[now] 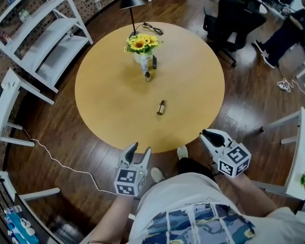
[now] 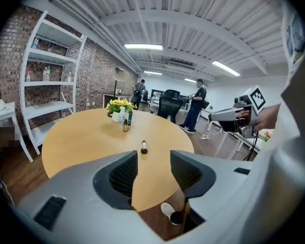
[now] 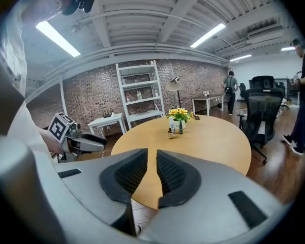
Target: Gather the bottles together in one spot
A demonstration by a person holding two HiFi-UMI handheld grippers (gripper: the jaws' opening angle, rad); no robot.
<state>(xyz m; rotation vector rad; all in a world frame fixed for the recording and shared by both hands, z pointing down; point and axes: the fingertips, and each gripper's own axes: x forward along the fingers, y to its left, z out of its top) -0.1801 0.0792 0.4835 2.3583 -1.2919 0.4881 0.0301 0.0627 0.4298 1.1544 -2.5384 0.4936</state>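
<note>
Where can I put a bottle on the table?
The left half of the table is bare, and the right side past the lying bottle. It's crowded by the sunflower vase, where a brown bottle and a dark bottle stand.

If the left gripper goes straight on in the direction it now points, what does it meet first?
Probably the table top near its front edge, because the left gripper tilts downward. The lying bottle is just beyond on that line; depth is unclear.
</note>
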